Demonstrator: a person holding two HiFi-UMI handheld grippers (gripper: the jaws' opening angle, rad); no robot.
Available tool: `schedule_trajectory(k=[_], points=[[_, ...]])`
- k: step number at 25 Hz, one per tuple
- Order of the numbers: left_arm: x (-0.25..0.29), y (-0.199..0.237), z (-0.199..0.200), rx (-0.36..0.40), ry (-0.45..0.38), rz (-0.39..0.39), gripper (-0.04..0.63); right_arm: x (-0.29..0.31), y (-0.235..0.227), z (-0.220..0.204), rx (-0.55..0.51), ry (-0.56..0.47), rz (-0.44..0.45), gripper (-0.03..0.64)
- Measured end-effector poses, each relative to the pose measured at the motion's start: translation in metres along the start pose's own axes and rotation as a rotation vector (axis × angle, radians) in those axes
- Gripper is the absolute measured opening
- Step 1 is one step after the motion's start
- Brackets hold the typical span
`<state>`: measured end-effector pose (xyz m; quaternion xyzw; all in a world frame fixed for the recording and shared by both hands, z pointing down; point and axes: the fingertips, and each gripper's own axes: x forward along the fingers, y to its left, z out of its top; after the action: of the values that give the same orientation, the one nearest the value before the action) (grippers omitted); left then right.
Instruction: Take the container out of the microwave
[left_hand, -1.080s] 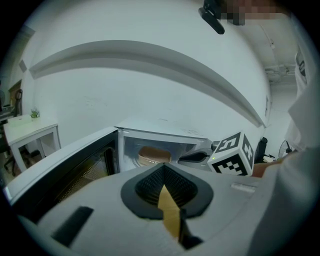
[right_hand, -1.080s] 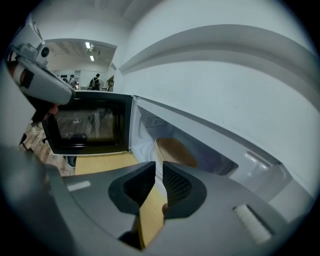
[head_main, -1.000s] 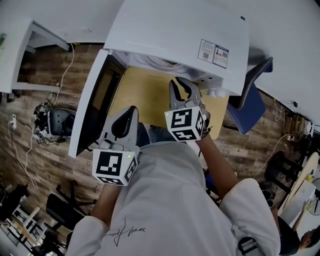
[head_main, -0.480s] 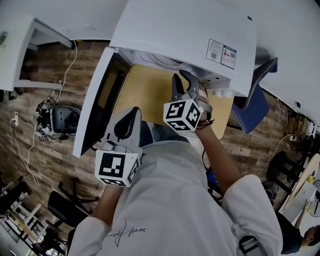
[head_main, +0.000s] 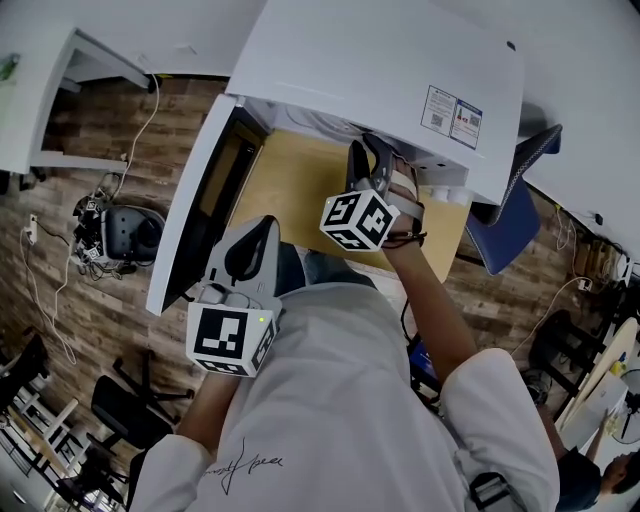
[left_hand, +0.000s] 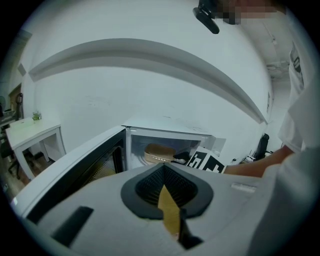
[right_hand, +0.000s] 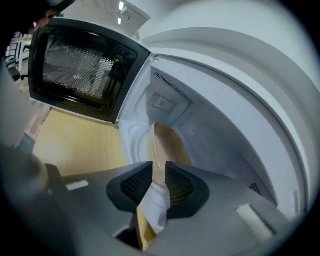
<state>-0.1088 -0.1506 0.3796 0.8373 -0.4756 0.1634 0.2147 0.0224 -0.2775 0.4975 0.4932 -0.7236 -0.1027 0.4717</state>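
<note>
The white microwave (head_main: 380, 70) stands on a yellow table (head_main: 290, 190) with its door (head_main: 195, 200) swung open to the left. A tan container (right_hand: 170, 145) sits inside the cavity and also shows in the left gripper view as a tan container (left_hand: 159, 152). My right gripper (head_main: 372, 160) reaches into the cavity. In the right gripper view its jaws (right_hand: 159, 172) are opening, with the container's rim between the pads and a small gap on each side. My left gripper (head_main: 262, 225) hangs back in front of the open door, jaws together and empty (left_hand: 162, 172).
A blue chair (head_main: 505, 215) stands right of the table. A white desk (head_main: 60, 90) is at the far left, with cables and a dark device (head_main: 115, 235) on the wooden floor beside the door. The open door bounds the left side of the cavity.
My right gripper has moved forward and down, deeper into the microwave, and has rolled. Its marker cube sits closer to the opening. My left gripper has stayed put.
</note>
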Motion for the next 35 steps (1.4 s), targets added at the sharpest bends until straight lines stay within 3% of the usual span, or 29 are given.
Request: schedule_trajectory(k=[7, 22, 35], points=[[0.006, -0.001, 0.004, 0.005, 0.002, -0.011, -0.006, 0.015, 0.001, -0.004, -0.117, 0.031, -0.025, 0.109], [0.006, 0.004, 0.001, -0.002, 0.016, -0.005, -0.006, 0.036, 0.005, -0.008, -0.219, 0.070, -0.051, 0.129], [0.004, 0.012, -0.001, -0.009, 0.021, 0.005, -0.006, 0.044, 0.001, -0.007, -0.311, 0.077, -0.150, 0.123]])
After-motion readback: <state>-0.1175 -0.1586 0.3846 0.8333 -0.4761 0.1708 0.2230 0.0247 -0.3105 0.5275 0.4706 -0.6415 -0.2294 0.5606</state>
